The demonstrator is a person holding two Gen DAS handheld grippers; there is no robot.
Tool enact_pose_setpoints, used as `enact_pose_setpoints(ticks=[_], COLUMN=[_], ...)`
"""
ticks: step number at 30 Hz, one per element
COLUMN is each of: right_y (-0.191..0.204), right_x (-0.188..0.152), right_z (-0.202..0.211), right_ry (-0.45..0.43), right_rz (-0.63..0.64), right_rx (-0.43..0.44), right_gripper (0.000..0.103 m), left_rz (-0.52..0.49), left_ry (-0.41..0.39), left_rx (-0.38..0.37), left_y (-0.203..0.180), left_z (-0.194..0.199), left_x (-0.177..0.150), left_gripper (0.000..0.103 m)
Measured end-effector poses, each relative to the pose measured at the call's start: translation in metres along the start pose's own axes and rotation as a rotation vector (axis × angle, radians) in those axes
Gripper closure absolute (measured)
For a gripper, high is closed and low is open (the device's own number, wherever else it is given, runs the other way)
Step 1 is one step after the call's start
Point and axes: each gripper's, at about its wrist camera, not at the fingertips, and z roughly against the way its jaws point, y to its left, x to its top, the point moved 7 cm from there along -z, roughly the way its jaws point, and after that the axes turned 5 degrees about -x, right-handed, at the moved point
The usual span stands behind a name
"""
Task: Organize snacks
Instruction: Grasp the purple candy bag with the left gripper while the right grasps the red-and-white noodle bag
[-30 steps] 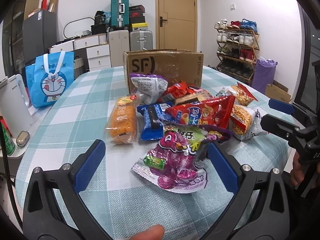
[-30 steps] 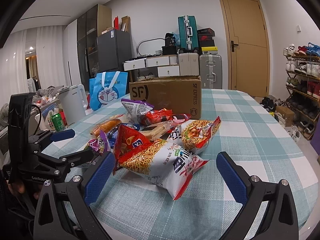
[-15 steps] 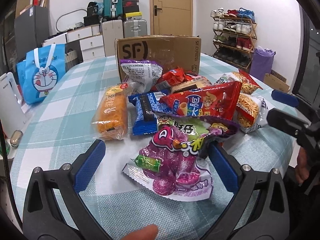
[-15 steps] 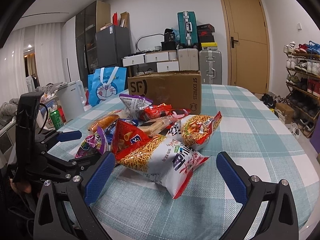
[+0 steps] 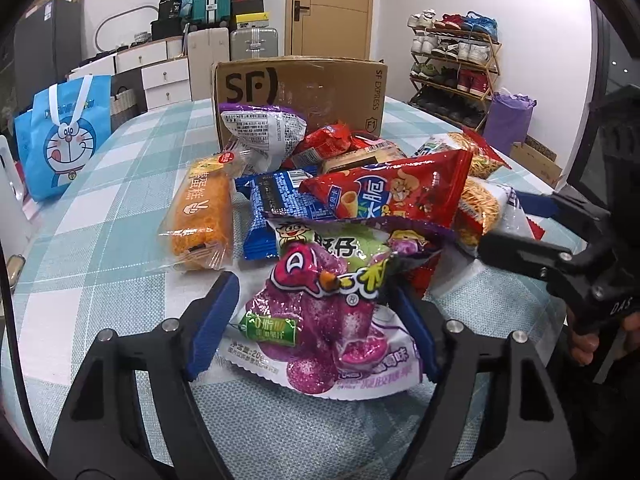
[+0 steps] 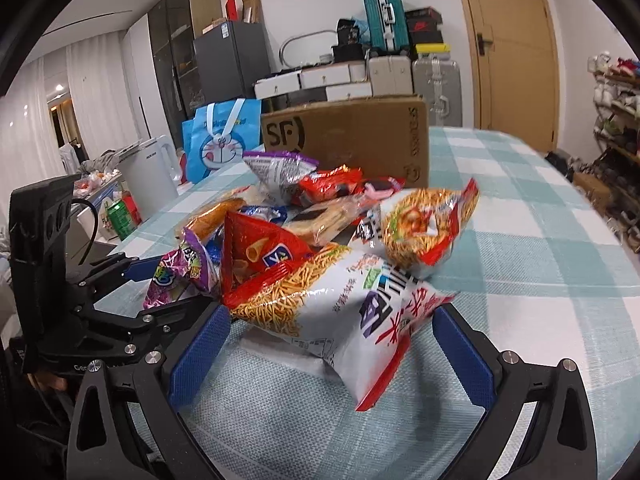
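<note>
Lying at the near edge of the snack pile, a purple candy bag is framed by the left tongs, whose blue pads are closing on it from both sides; whether they already press the wrapper cannot be told. Just behind this bag, a red corn-snack bag is propped over a blue wafer pack, and an orange cake pack is laid flat to the left of them, touching the blue pack's edge. Farther back, a silver-and-purple bag is leaned against a brown cardboard box marked SF.

On the other side of the pile, a large white bag of noodle sticks is straddled by the right tongs, whose pads are held wide apart and clear of the wrapper (a gap is seen on each side). A smaller noodle bag is rested on its far end. The left tongs are seen from this view at the left, beside the purple bag.

Everything is carried on a worktop covered with a teal-and-white checked cloth. A blue cartoon tote is stood at the worktop's left edge, well apart from the snacks, with a white kettle near it.
</note>
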Motion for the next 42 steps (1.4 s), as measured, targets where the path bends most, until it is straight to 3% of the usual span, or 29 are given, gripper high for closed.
enact_pose_setpoints(ticks=[4, 13, 16, 18, 20, 30, 37, 42], right_y=[-0.001, -0.001, -0.003, -0.004, -0.005, -0.008, -0.024, -0.033], right_x=[-0.003, 0.004, 0.005, 0.006, 0.006, 0.006, 0.011, 0.013], right_z=[-0.013, -0.014, -0.009, -0.006, -0.004, 0.008, -0.003, -0.020], right_ry=[0.069, 0.035, 0.016, 0.002, -0.007, -0.031, 0.000, 0.077], right_rz=[-0.013, -0.003, -0.012, -0.014, -0.022, -0.070, -0.171, -0.293], right_rx=[0.012, -0.022, -0.012, -0.014, -0.001, 0.081, 0.099, 0.175], right_gripper=[0.000, 0.003, 0.010, 0.024, 0.026, 0.017, 0.017, 0.016], left_rz=[0.010, 0.018, 0.019, 0.019, 0.020, 0.017, 0.007, 0.004], left_ry=[-0.002, -0.011, -0.012, -0.014, -0.016, -0.023, -0.035, -0.043], left_rx=[-0.009, -0.007, -0.006, -0.005, -0.003, -0.004, -0.028, -0.032], left_y=[0.000, -0.001, -0.001, -0.001, -0.001, -0.002, -0.007, -0.008], left_z=[0.002, 0.006, 0.007, 0.008, 0.009, 0.011, 0.014, 0.015], left_x=[-0.001, -0.002, -0.002, -0.002, -0.002, -0.003, -0.002, -0.002], left_gripper=[0.029, 0.030, 0.030, 0.030, 0.030, 0.036, 0.045, 0.047])
